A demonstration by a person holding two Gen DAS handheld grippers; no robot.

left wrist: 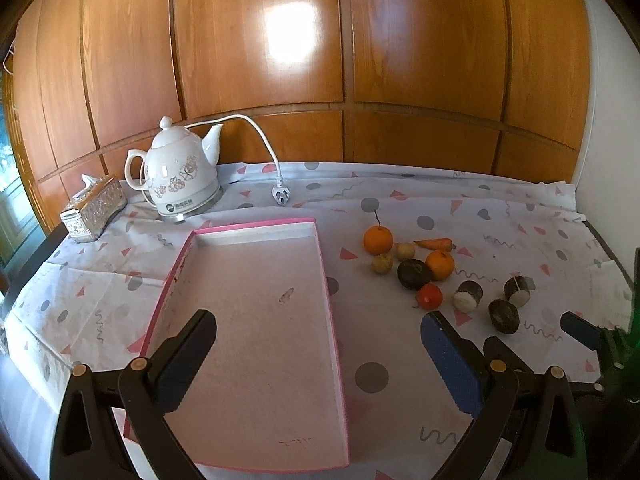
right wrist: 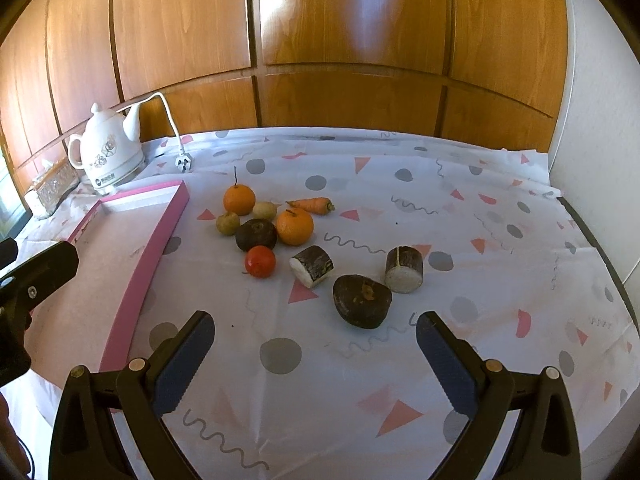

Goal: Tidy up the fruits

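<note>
Wood panels (left wrist: 256, 40) fill the wall behind the table. A big cloth (right wrist: 400, 360) with dots, triangles and squiggles covers the table. On its left side lies a flat pink tray (left wrist: 320, 264) with nothing in it. A white teapot kettle (left wrist: 180, 176) with flowers stands behind the tray, next to a shiny tissue box (left wrist: 94, 208), and its plug (left wrist: 280, 194) lies on the cloth.

The left gripper (left wrist: 320, 364) hangs over the tray, its two fingers spread wide and holding nothing. The right gripper (right wrist: 316, 360) hangs over the bare cloth, just in front of the food, also spread wide and holding nothing.

The fruits sit in a bunch to the right of the tray, none inside it. There are two oranges (right wrist: 239, 199) (right wrist: 295, 226), a dark round fruit (right wrist: 256, 234) between them, and another dark one (right wrist: 362, 300) nearest the right gripper. Two short cut pieces (right wrist: 312, 266) (right wrist: 404, 269) with dark skin lie close by. A small red tomato (right wrist: 260, 261), two little yellow-brown fruits (right wrist: 228, 223) (right wrist: 264, 210) and a small carrot (right wrist: 312, 205) finish the bunch.
</note>
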